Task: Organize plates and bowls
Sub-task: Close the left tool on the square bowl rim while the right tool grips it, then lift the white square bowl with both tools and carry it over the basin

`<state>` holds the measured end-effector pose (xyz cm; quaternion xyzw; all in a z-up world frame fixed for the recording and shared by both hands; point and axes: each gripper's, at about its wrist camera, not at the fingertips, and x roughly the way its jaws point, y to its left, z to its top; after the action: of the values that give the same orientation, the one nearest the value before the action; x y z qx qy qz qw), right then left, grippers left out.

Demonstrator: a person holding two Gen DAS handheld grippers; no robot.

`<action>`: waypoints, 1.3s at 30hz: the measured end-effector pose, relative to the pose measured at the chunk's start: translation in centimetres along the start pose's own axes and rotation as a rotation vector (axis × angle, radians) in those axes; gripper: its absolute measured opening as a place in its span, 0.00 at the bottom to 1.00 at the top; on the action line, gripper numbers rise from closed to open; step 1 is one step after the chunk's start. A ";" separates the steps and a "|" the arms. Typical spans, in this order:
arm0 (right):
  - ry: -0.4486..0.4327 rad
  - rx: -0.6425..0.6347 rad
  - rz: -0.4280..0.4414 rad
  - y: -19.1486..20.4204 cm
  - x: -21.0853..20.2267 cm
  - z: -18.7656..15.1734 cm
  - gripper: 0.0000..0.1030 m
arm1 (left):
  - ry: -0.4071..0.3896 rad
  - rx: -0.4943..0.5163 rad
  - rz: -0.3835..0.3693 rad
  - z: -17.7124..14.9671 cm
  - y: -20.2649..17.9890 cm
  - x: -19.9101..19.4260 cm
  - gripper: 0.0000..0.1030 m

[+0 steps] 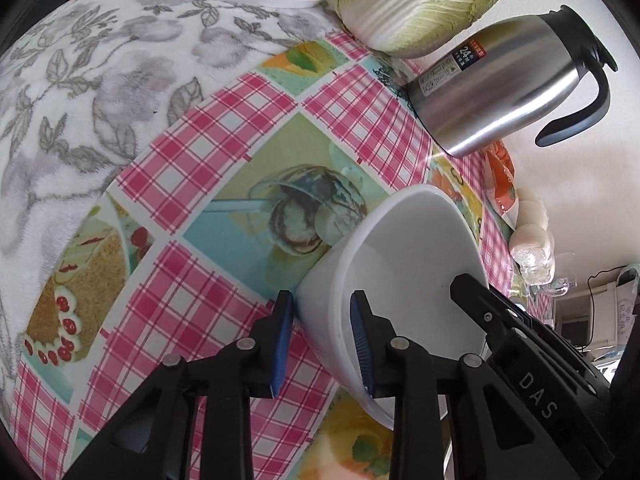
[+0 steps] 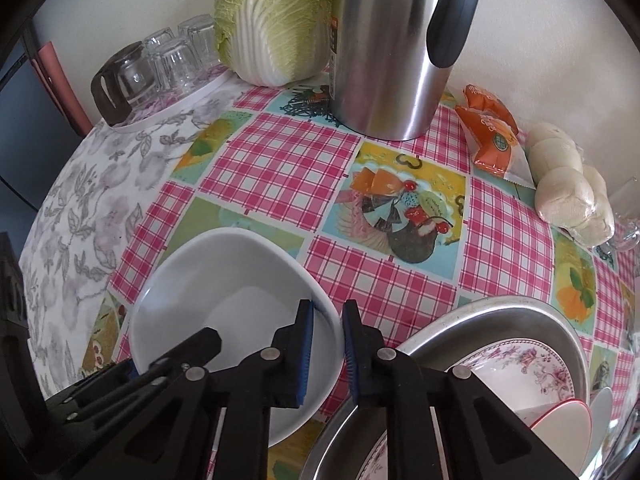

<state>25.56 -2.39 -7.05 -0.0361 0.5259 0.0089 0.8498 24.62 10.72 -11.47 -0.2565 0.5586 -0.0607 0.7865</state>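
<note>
1. Your left gripper (image 1: pixel 322 344) straddles the rim of the white bowl (image 1: pixel 404 264): one blue pad (image 1: pixel 280 344) outside the wall, the other inside; the gap looks wider than the wall, so treat it as spread around the rim and not yet pinching (contact on the inner pad cannot be confirmed).
2. Your right gripper (image 2: pixel 326 352) takes the same bowl (image 2: pixel 224 292) on its opposite rim; its pads sit close against the wall either side, which reads as a pinch on the bowl.
3. Taking the steel thermos (image 2: pixel 388 48) as landmark: the bowl lies on your side of it and to its left, tilted above the checked oilcloth (image 2: pixel 272 160); the steel basin (image 2: pixel 520 316) of patterned plates (image 2: pixel 532 364) lies on your side of the thermos and to its right, just beside the bowl.
4. The bowl is round, so no long axis; the right gripper is the one nearer the basin.
5. The bowl looks glazed, smooth and slick; thin rim, deep curved wall; the basin is hard metal, so a loose grip could let them clatter.
</note>
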 end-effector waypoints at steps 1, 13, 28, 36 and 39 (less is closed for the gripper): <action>0.000 -0.001 -0.002 0.0 0.0 0.0 0.16 | -0.002 -0.001 0.003 0.0 -0.1 0.0 0.29; -0.013 0.010 0.035 0.2 -0.9 -0.7 0.14 | -0.014 -0.016 0.021 -0.5 0.8 -0.6 0.22; -0.200 0.026 0.120 -0.3 -9.4 -1.8 0.14 | -0.197 0.067 -0.049 -1.7 -2.1 -10.0 0.21; -0.305 0.081 0.139 -2.1 -14.6 -4.1 0.14 | -0.291 0.158 -0.065 -3.1 -6.1 -14.3 0.21; -0.329 0.105 0.135 -2.9 -15.7 -5.2 0.14 | -0.326 0.207 -0.052 -3.8 -7.7 -15.4 0.21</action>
<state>14.02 -5.30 4.81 0.0457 0.3810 0.0443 0.9224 16.96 8.74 4.28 -0.1950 0.4077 -0.0956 0.8869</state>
